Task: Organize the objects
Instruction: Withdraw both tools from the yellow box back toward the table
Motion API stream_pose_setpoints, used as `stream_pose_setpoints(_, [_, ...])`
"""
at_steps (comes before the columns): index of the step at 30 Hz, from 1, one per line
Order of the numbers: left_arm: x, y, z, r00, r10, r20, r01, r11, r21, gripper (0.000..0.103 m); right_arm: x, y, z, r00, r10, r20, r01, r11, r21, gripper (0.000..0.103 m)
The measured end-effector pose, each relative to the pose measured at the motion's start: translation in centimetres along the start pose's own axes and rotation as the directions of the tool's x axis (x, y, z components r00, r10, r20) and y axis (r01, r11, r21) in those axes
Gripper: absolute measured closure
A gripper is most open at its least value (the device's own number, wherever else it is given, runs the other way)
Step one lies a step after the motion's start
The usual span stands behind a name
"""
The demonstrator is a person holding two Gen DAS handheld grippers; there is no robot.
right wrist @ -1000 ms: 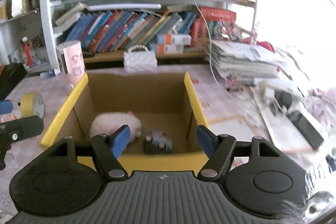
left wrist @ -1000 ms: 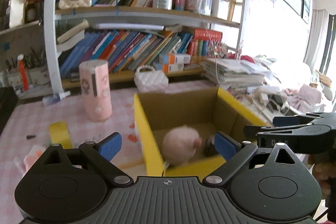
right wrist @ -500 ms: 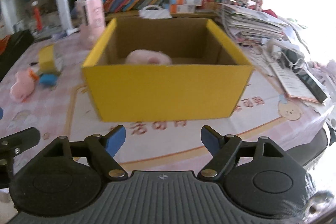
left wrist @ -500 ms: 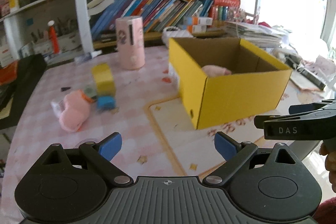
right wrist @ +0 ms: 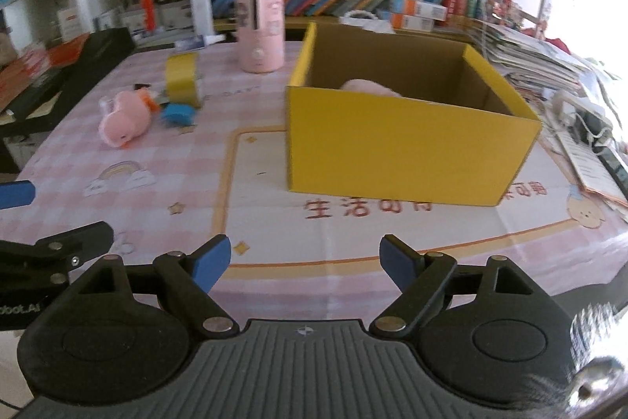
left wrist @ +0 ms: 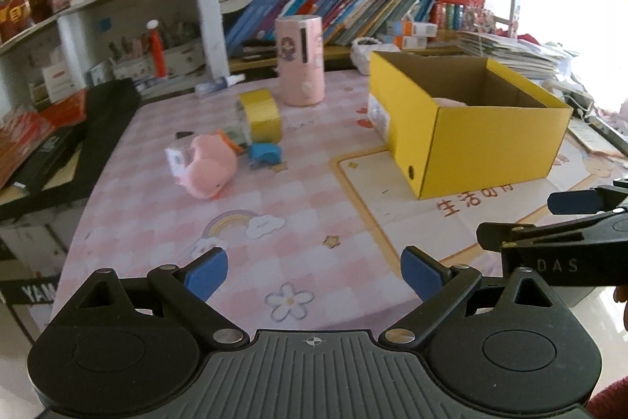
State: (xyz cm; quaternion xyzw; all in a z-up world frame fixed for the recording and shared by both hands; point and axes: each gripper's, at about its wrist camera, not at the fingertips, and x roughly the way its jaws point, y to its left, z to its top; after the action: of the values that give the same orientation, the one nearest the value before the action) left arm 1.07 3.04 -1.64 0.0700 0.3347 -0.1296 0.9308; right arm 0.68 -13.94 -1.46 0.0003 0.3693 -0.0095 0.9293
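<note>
Two grippers hover with nothing held over the near edge of a pink checked tablecloth (left wrist: 165, 207): the left gripper (left wrist: 314, 271) and right gripper (right wrist: 305, 259), jaws spread wide. Beyond, a yellow box (right wrist: 396, 148) holds a pink plush (only its top shows) (right wrist: 367, 88). Farther left lie a pink toy (left wrist: 208, 165), blue item (left wrist: 266, 154) and yellow tape roll (left wrist: 262, 114); behind stands a pink canister (left wrist: 300, 59).

The left gripper (left wrist: 314, 273) and the right gripper (right wrist: 305, 260) look alike: a black ribbed plastic body, two round housings, silver pivot screws and blue fingertip pads (left wrist: 207, 273). White "DAS" lettering marks the right gripper's side in the left wrist view.
</note>
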Motion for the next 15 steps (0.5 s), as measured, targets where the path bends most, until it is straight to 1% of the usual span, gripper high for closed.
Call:
stream_pose_setpoints(10, [-2.0,1.5,-1.4,0.998,0.06,0.004,-0.06,0.998,-0.018,0.006,-0.8,2.3,-0.7,0.998,0.058,0.007,-0.058,0.998,-0.028,0.019])
stream_pose_setpoints(15, [-2.9,2.6,-2.0,0.995,0.095,0.009,-0.095,0.994,-0.045,0.006,-1.0,3.6,-0.6,0.995,0.094,0.018,-0.092,0.994,-0.059,0.019])
